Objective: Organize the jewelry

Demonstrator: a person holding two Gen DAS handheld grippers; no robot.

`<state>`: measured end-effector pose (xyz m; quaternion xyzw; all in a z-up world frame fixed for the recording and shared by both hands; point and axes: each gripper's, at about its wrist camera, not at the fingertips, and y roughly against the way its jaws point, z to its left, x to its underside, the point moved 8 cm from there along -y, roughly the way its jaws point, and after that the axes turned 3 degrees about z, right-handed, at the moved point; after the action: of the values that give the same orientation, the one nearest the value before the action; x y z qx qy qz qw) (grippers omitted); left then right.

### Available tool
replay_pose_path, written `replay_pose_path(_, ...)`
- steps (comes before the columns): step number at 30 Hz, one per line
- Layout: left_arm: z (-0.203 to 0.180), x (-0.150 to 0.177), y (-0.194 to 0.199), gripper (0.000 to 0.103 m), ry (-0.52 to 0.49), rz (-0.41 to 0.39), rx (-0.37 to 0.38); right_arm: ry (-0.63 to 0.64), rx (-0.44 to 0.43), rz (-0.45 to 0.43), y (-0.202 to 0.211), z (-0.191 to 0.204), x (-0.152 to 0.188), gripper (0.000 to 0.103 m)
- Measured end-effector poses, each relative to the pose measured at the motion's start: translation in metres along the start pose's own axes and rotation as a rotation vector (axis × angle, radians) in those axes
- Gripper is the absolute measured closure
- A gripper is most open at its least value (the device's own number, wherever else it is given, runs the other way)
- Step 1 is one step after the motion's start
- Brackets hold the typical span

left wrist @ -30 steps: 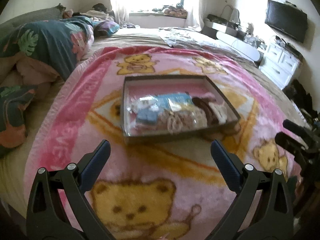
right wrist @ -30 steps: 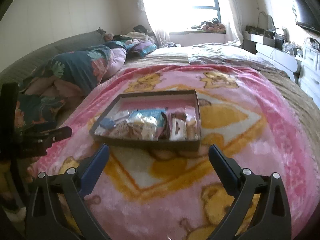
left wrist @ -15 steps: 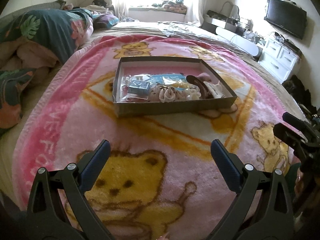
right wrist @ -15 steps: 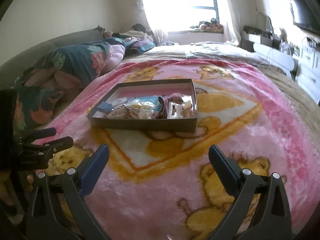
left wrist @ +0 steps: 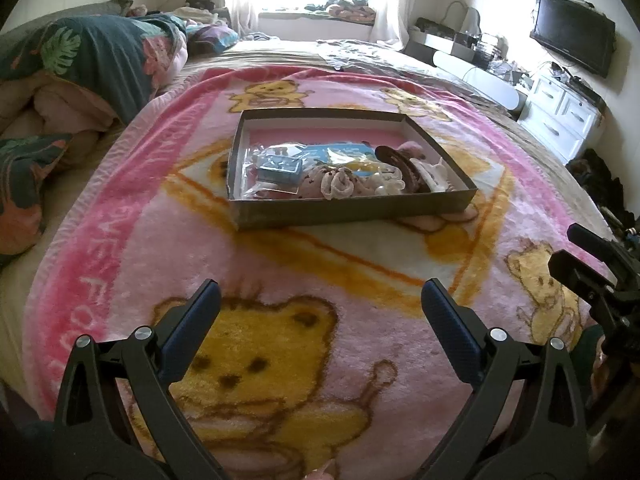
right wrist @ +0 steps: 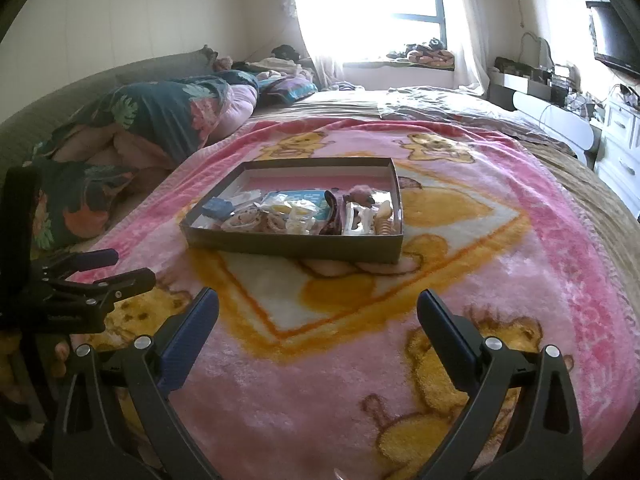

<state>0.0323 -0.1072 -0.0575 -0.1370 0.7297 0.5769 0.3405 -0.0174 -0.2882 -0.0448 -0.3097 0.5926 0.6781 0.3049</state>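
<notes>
A shallow dark cardboard tray (left wrist: 352, 208) (right wrist: 296, 246) lies on a pink teddy-bear blanket (left wrist: 280, 272) (right wrist: 460, 280) on a bed. Inside it sit a small blue box (left wrist: 279, 167) (right wrist: 217, 207), clear plastic bags, pale scrunchies (left wrist: 338, 184), a dark hair band (left wrist: 404, 166) and white hair clips (left wrist: 434, 172). My left gripper (left wrist: 320, 308) stands open over the blanket, well short of the tray. My right gripper (right wrist: 318, 312) is open too, just as far back. Each gripper shows at the edge of the other's view.
A rolled floral duvet (left wrist: 92, 56) (right wrist: 160, 116) lies along the left of the bed. White drawers (left wrist: 560, 120) and a wall television (left wrist: 572, 32) stand on the right. A bright window (right wrist: 372, 4) is at the far end.
Both grippers have drawn back from the tray and dropped lower over the blanket, so the tray looks farther off and flatter. Both stayed open.
</notes>
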Motion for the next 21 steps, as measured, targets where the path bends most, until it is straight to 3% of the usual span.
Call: replay_pose_path(21,0.0001,-0.0008,0.0000,0.009,-0.003,0.003,0.001,-0.001,0.010,0.008,-0.0018,-0.0023,0.0017,0.004)
